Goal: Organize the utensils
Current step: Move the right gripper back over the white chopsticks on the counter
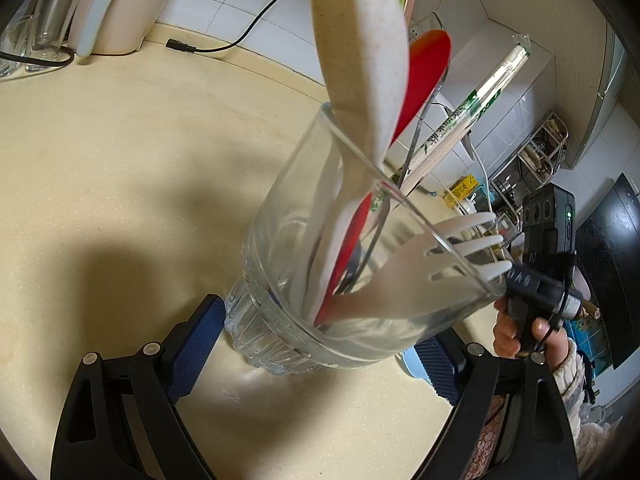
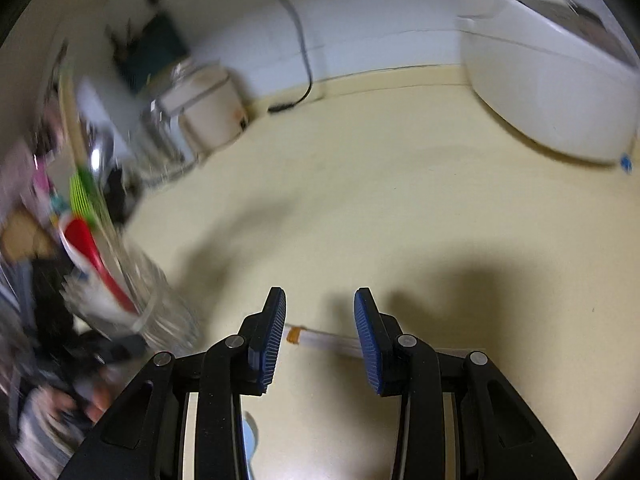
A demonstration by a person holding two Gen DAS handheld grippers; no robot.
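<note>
A cream appliance (image 1: 120,12) stands at the back of the pale yellow surface (image 1: 120,140), empty glasses (image 1: 36,28) beside it. A black cable's plug (image 1: 180,45) lies nearby. A white cooker (image 2: 552,80) sits apart.

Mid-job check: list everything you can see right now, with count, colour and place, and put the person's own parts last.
glass jar: one, clear, on the counter between the left fingers
rice paddle: one, speckled cream, standing in the jar
red spoon: one, in the jar
white fork: one, in the jar
wrapped chopsticks: one pack, white and green, in the jar
loose stick: one, white with orange end, on the counter between the right fingers
rice cooker: one, white, far right
left gripper: around the jar
right gripper: open, empty
</note>
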